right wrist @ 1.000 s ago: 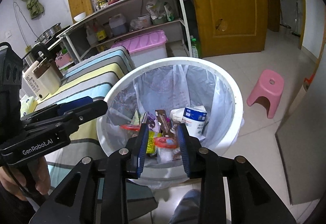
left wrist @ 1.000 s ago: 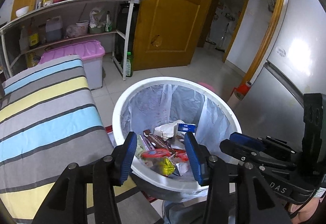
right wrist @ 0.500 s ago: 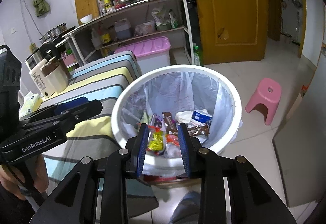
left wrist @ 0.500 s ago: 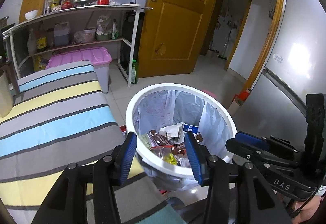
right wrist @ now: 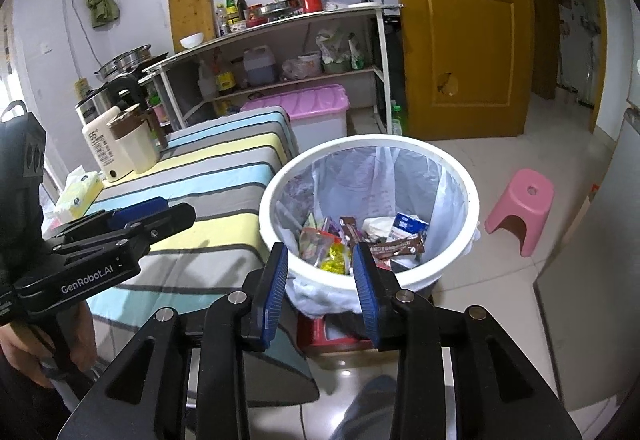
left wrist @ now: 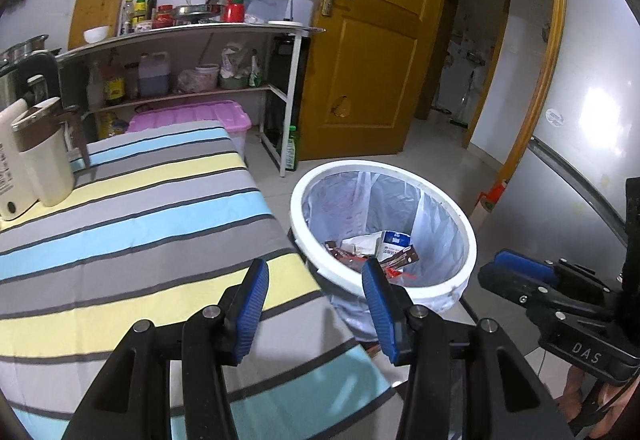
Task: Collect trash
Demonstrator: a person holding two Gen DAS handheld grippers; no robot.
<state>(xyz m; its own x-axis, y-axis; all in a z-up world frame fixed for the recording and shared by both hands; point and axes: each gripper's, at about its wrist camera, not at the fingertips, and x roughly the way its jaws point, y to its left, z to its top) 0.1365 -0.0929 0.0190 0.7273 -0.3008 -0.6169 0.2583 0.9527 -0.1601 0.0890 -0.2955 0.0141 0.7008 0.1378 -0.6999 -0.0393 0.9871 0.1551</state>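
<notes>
A white round trash bin (left wrist: 460,280) with a clear liner stands on the floor beside the table and holds several wrappers (left wrist: 394,254). It also shows in the right wrist view (right wrist: 276,176), with wrappers (right wrist: 394,244) inside. My left gripper (left wrist: 314,282) is open and empty, above the table's near corner, just left of the bin. My right gripper (right wrist: 320,268) is open and empty, in front of the bin's near rim. Each gripper shows in the other's view: the right one (left wrist: 520,272) and the left one (right wrist: 152,216).
A table with a striped cloth (left wrist: 120,208) lies left of the bin, with a cream kettle (left wrist: 24,160) and tissue pack (right wrist: 78,192) at its far end. A pink stool (right wrist: 524,204), pink storage box (right wrist: 304,108), kitchen shelf (left wrist: 180,36), wooden door (left wrist: 368,40) and fridge (left wrist: 592,144) surround the floor.
Both grippers have pulled back and up from over the bin. The bin looks smaller and farther, and more of the striped table is in view. Both stay open.
</notes>
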